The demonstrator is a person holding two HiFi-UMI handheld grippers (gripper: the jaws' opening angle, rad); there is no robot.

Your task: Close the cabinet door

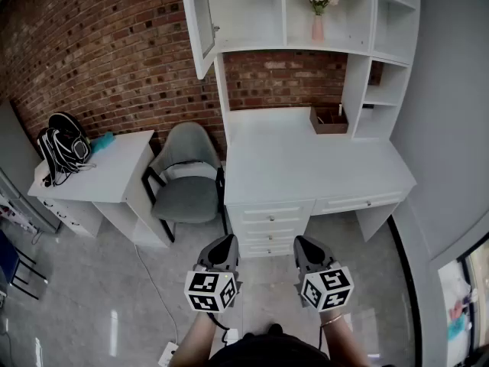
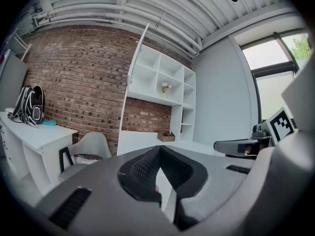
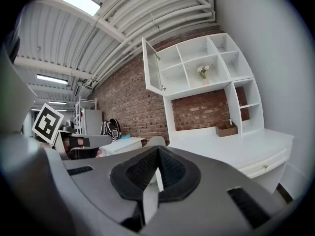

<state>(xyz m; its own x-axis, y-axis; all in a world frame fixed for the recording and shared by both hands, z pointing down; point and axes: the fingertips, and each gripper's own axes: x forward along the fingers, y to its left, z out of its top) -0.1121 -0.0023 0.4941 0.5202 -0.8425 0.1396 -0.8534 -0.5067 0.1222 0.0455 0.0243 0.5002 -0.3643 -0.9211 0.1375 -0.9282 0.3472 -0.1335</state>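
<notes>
We have not begun the closing yet. The cabinet door (image 1: 200,23), probably a glazed one, stands wide open at the upper left of the frame, above the white desk (image 1: 306,167). Our left gripper (image 1: 228,241) and right gripper (image 1: 306,243) are low in the frame, well apart from the door. Both have their jaws pressed together and hold nothing. The whole reach and push are left to do.

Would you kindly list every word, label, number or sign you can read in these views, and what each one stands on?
There is no readable text anywhere in these views.
The left cube and right cube bear only black-and-white square markers, no letters or digits.
The backpack shows light patches, too small to tell whether any are print.
</notes>
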